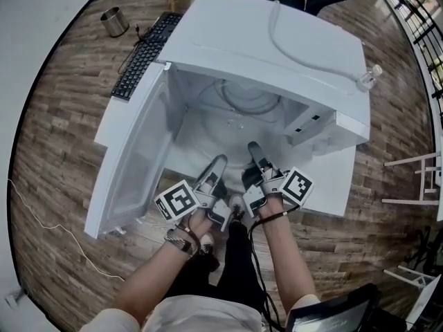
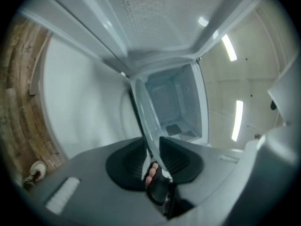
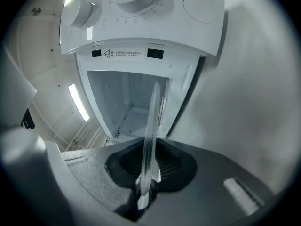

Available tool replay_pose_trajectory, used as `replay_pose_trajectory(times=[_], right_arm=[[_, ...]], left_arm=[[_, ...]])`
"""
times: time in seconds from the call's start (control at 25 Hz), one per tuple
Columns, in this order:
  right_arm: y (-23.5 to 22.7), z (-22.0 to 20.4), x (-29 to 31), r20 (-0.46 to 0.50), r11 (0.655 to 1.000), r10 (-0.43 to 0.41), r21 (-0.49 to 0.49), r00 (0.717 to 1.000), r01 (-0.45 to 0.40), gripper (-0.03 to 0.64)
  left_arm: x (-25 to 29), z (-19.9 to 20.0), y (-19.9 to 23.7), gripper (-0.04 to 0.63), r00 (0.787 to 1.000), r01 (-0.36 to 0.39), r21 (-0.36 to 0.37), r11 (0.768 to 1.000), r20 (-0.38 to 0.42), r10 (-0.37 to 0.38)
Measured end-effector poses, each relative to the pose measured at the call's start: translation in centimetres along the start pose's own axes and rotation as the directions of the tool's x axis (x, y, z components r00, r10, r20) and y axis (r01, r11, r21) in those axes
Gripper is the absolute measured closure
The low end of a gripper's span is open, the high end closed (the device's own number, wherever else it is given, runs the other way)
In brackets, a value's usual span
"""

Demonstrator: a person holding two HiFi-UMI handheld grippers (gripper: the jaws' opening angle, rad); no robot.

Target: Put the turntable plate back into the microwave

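Observation:
The clear glass turntable plate (image 1: 239, 126) lies level at the mouth of the white microwave (image 1: 291, 47), and its far part reaches into the cavity. My left gripper (image 1: 218, 163) is shut on the plate's near left rim, and my right gripper (image 1: 255, 151) is shut on its near right rim. In the left gripper view the plate (image 2: 145, 121) runs edge-on between the black pads of that gripper (image 2: 153, 157), towards the cavity (image 2: 171, 102). The right gripper view shows the same plate (image 3: 152, 126) edge-on in that gripper (image 3: 149, 164), with the cavity (image 3: 124, 102) ahead.
The microwave door (image 1: 131, 164) hangs open to the left. The control panel with its knobs (image 3: 141, 8) sits beside the opening. A black keyboard (image 1: 145, 54) and a metal cup (image 1: 114, 21) lie on the wooden floor at the far left. A grey cable (image 1: 304, 54) runs over the microwave's top.

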State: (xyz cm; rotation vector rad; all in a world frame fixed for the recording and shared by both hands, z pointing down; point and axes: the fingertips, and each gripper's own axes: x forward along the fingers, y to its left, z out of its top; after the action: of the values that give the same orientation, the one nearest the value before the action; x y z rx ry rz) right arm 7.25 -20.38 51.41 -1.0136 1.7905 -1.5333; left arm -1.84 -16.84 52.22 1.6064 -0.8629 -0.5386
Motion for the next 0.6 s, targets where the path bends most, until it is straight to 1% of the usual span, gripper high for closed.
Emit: replay_pose_trajectory(times=[0.08, 0.2, 0.32, 0.36, 0.44, 0.56, 0.6], right_arm=[[-0.3, 0.0, 0.0, -0.007, 1.000, 0.002, -0.005, 1.000, -0.002, 0.579], [-0.7, 0.0, 0.2, -0.024, 1.000, 0.009, 0.007, 1.000, -0.009, 0.577], [-1.2, -0.2, 0.1, -0.026, 0.999, 0.015, 0.030, 1.000, -0.014, 0.565], [-1.3, -0.2, 0.0, -0.024, 0.999, 0.016, 0.029, 1.000, -0.016, 0.565], [-1.2, 0.0, 0.0, -0.023, 1.000, 0.015, 0.013, 1.000, -0.014, 0.563], [-1.1, -0.1, -0.2, -0.025, 1.000, 0.018, 0.007, 1.000, -0.018, 0.563], [-1.1, -0.1, -0.4, -0.025, 1.000, 0.021, 0.005, 0.999, -0.021, 0.563]], left_arm=[[0.0, -0.1, 0.2, 0.509, 1.000, 0.008, -0.040, 0.999, 0.007, -0.008], [0.1, 0.0, -0.1, 0.523, 0.999, 0.031, -0.082, 0.996, 0.025, -0.029], [0.6, 0.1, -1.4, 0.540, 0.994, 0.105, -0.153, 0.983, 0.059, -0.097], [0.6, 0.1, -1.6, 0.543, 0.992, 0.117, -0.169, 0.979, 0.067, -0.107], [0.7, 0.0, -1.5, 0.546, 0.991, 0.121, -0.187, 0.975, 0.075, -0.108], [0.6, -0.2, -0.7, 0.551, 0.994, 0.092, -0.195, 0.976, 0.078, -0.078], [0.6, -0.2, -0.7, 0.551, 0.994, 0.093, -0.201, 0.975, 0.081, -0.078]])
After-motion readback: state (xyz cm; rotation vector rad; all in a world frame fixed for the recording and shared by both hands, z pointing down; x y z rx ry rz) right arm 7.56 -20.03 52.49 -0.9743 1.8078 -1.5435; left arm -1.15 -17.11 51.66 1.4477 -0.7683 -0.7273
